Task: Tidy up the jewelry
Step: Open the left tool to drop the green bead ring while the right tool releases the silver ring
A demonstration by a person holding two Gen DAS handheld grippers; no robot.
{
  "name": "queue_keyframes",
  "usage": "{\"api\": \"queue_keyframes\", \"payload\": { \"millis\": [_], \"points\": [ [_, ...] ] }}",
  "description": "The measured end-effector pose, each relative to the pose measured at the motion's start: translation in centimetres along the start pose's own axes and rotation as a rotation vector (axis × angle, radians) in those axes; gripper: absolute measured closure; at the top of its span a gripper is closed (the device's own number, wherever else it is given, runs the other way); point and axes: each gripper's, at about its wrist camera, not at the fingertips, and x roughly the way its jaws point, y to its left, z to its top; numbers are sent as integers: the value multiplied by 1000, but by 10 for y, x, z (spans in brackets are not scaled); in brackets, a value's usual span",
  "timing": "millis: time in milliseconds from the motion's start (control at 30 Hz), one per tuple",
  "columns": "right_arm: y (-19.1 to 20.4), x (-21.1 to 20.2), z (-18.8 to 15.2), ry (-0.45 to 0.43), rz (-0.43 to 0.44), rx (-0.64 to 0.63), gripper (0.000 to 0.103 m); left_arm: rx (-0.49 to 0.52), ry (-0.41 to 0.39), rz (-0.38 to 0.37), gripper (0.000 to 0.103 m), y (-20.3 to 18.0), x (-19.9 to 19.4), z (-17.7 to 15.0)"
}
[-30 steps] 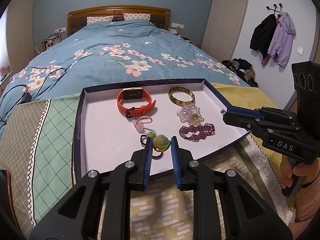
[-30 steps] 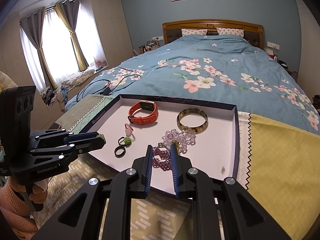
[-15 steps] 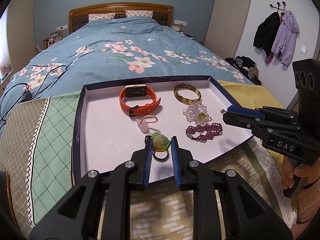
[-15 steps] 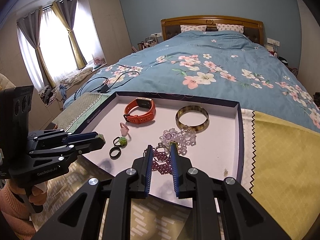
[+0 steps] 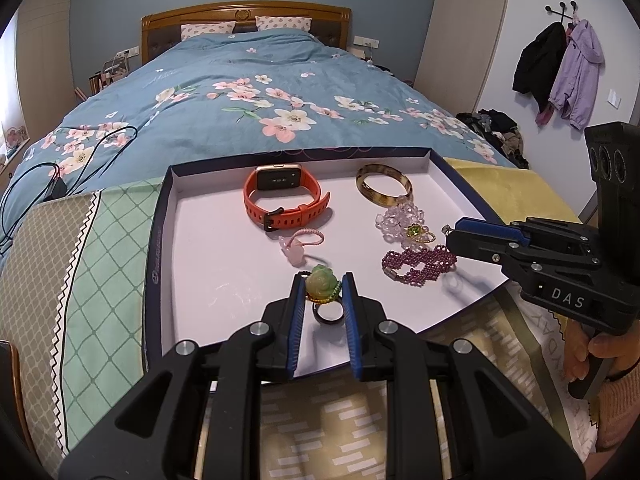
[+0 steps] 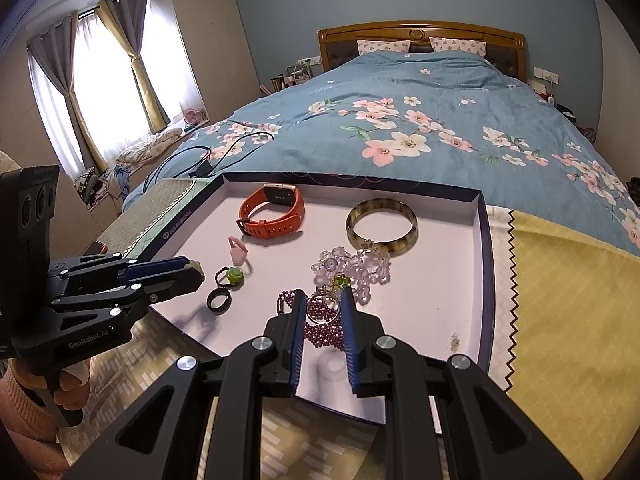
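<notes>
Over the shallow tray (image 5: 160, 216) on the bed, the left gripper (image 5: 322, 280) pinched a green flower ring (image 5: 320, 283) and the right gripper (image 6: 323, 300) clasped a thin silver ring (image 6: 322, 307), with the orange watch (image 5: 282, 200), amber bangle (image 5: 383, 189), clear beads (image 5: 396, 218), purple bracelet (image 5: 418, 262) and black ring (image 6: 219, 301) lying beneath them.

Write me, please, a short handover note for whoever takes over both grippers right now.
Left gripper: shut on the pale green carved-rose piece.
Right gripper: shut on the thin silver ring.
Loose in the white, dark-rimmed tray: orange smartwatch, amber bangle, clear crystal bracelet, purple bead bracelet, pink charm ring, black ring, green-stone ring.
Done: two pieces gripped.
Left: place both, then sort the rest; no destination is in view.
</notes>
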Motion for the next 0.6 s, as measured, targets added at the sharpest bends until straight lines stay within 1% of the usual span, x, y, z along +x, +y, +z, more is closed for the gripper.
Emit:
{"api": "queue_keyframes", "payload": {
  "millis": [600],
  "points": [
    [1, 14, 2, 30, -14, -9, 87, -9, 12, 12, 84, 2, 8, 0]
  ]
}}
